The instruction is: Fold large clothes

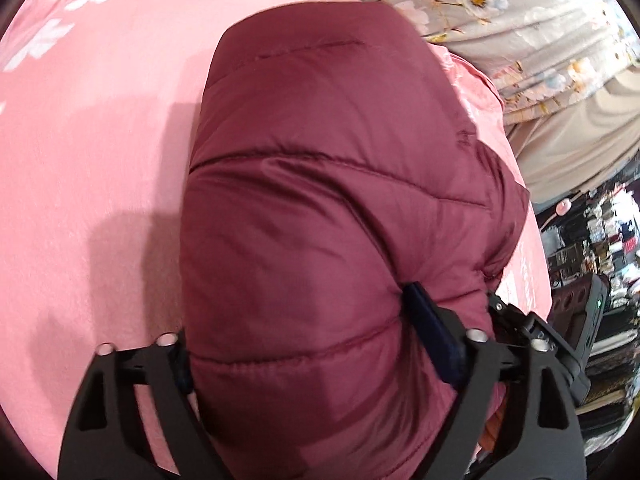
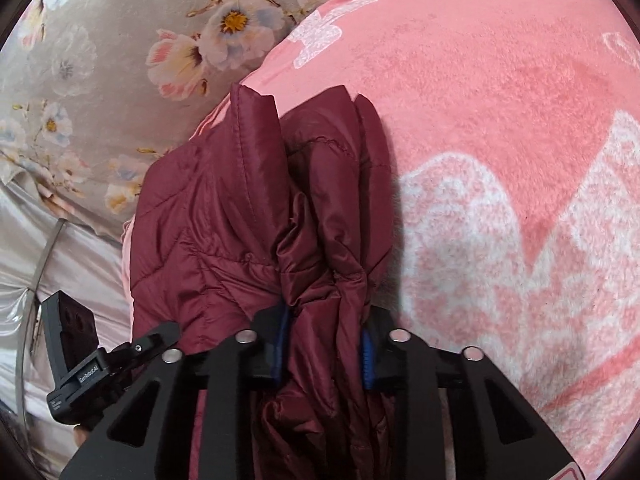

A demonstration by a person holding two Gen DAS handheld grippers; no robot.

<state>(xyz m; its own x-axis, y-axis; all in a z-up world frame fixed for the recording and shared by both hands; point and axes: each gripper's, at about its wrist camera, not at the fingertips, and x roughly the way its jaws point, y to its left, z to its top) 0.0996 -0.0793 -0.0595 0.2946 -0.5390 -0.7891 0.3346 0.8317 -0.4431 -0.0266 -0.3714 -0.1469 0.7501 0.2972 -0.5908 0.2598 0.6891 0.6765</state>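
Mid-fold: left hand-held gripper [image 1: 320, 340] and right hand-held gripper [image 2: 324, 340] each pinch the maroon puffer jacket [image 1: 340, 200] above the pink blanket [image 1: 100, 140]. Next, likely: lay it down flat, edges aligned.

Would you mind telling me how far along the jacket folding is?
Done: the jacket looks gathered into a puffy bundle over the pink blanket. In hand: the left gripper and right gripper both clamp it. Left: setting it down and flattening it.
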